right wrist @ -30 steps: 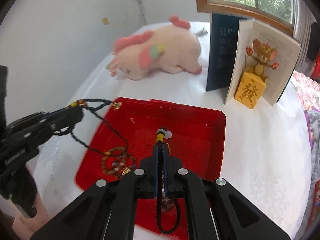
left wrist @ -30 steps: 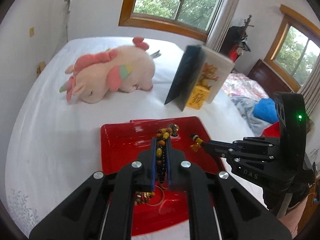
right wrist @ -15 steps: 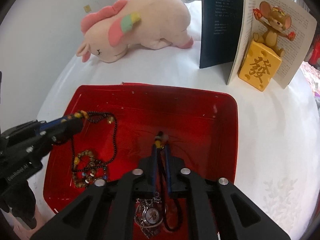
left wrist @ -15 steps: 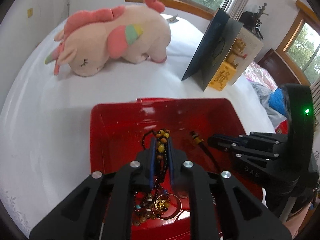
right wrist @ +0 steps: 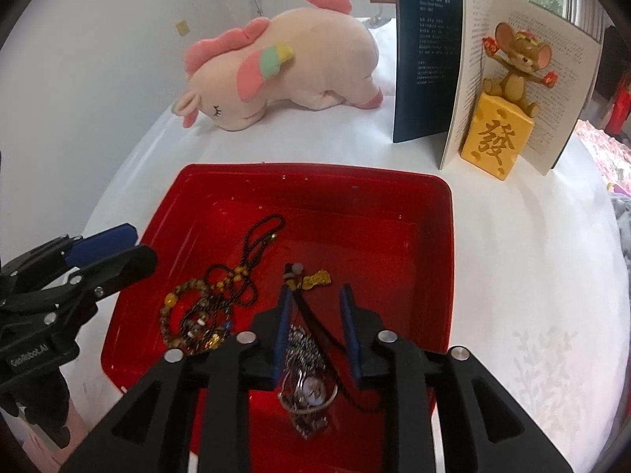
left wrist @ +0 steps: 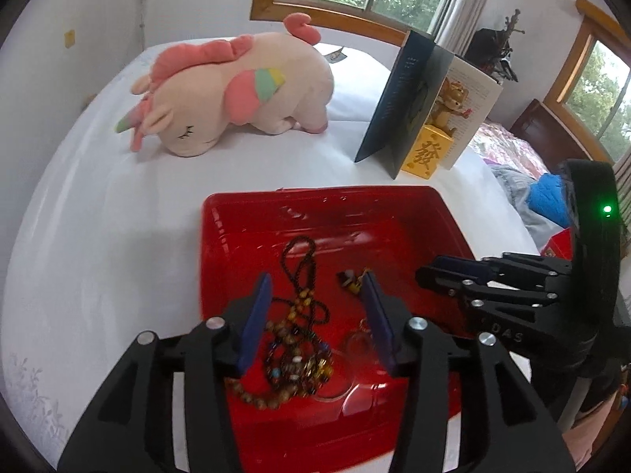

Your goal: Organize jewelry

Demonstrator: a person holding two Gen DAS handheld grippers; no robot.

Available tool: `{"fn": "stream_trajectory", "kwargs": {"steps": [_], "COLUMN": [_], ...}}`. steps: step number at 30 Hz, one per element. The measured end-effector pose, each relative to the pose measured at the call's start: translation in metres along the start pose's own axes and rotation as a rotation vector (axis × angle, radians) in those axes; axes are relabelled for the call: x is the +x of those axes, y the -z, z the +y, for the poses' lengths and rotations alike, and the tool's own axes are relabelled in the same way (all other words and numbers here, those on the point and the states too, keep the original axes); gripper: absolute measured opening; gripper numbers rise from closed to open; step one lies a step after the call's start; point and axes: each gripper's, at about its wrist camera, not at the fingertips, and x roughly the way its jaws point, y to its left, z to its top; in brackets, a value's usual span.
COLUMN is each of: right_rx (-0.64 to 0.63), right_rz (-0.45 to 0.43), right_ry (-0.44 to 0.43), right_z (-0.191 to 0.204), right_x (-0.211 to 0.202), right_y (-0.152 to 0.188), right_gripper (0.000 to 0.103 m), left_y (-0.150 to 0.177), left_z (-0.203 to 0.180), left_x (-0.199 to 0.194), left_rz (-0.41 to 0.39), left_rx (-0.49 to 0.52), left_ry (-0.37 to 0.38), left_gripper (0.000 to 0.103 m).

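Note:
A red tray (left wrist: 315, 205) (right wrist: 315, 181) lies on the white bed. A beaded necklace with a dark cord (left wrist: 299, 315) (right wrist: 205, 307) lies in its left part. A silver pendant on a black cord with a gold charm (right wrist: 307, 370) lies in its right part; the charm shows in the left wrist view (left wrist: 353, 282). My left gripper (left wrist: 315, 315) is open above the beaded necklace and holds nothing. My right gripper (right wrist: 317, 319) is open above the silver pendant and holds nothing. Each gripper shows in the other's view, the left (right wrist: 110, 252) and the right (left wrist: 445, 272).
A pink plush unicorn (left wrist: 232, 94) (right wrist: 284, 67) lies behind the tray. An open book (right wrist: 434, 63) stands at the back right with a yellow mouse figurine (right wrist: 501, 130) in front of it. Bedding and a blue cloth (left wrist: 548, 197) lie far right.
Both grippers have opened and let go of their jewelry. The beaded necklace and the pendant now lie in the tray. Both grippers have drawn back a little.

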Motion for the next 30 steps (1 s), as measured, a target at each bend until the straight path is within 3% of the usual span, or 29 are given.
{"fn": "stream_trajectory", "kwargs": {"steps": [5,13,19,30], "right_rx": [-0.001,-0.023,-0.036,-0.026], "right_rz": [-0.016,-0.063,-0.093,-0.121], "right_ry": [0.009,0.036,0.042,0.099], "right_z": [0.006,0.02,0.026,0.028], "right_x": [-0.015,-0.044,-0.062,-0.079], "right_y": [0.014,0.043,0.064,0.091], "right_gripper": [0.039,0.073,0.084,0.093], "left_y": [0.018,0.054,0.075,0.095], "left_z": [0.005,0.007,0.005,-0.009], "left_x": [-0.02,-0.047,-0.063,-0.081], "left_rz": [-0.024,-0.057,-0.084,-0.125], "left_rx": [-0.021,-0.027,-0.025,0.002], "left_ry": [-0.04,-0.125,-0.152,-0.214], "left_gripper": [0.064,0.076,0.085,0.094]}}
